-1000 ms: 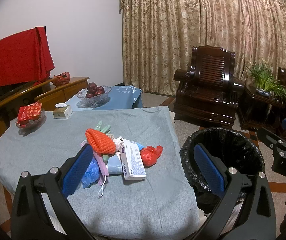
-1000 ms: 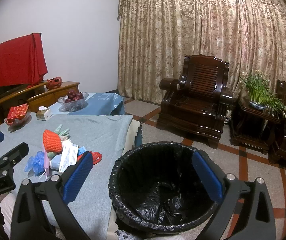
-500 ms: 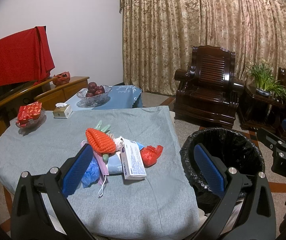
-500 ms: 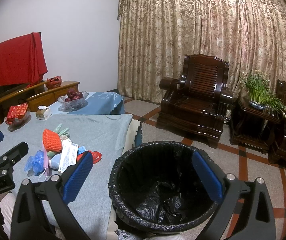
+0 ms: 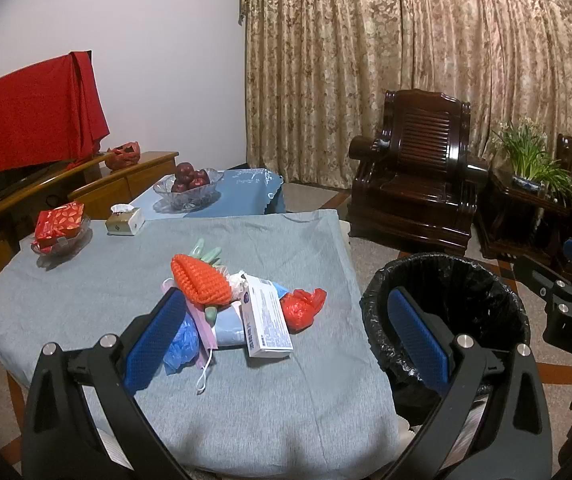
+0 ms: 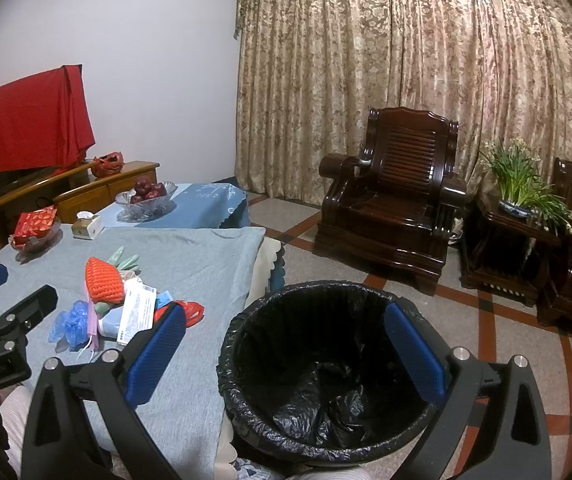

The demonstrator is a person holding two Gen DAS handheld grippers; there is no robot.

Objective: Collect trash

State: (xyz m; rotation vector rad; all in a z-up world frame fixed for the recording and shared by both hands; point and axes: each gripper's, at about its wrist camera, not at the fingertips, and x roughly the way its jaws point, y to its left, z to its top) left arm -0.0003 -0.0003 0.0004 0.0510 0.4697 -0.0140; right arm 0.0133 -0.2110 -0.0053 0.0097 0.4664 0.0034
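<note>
White carton (image 5: pixel 266 318) flat on table (image 5: pixel 86 280), long axis toward camera

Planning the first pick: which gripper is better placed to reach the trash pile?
Left gripper: open, facing the pile, white cardboard box between its fingers' line. Right gripper hangs over the black-lined bin.

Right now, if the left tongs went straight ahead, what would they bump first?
Probably the white cardboard box in the trash pile on the grey tablecloth; it lies between the open left tongs, though depth is unclear.
</note>
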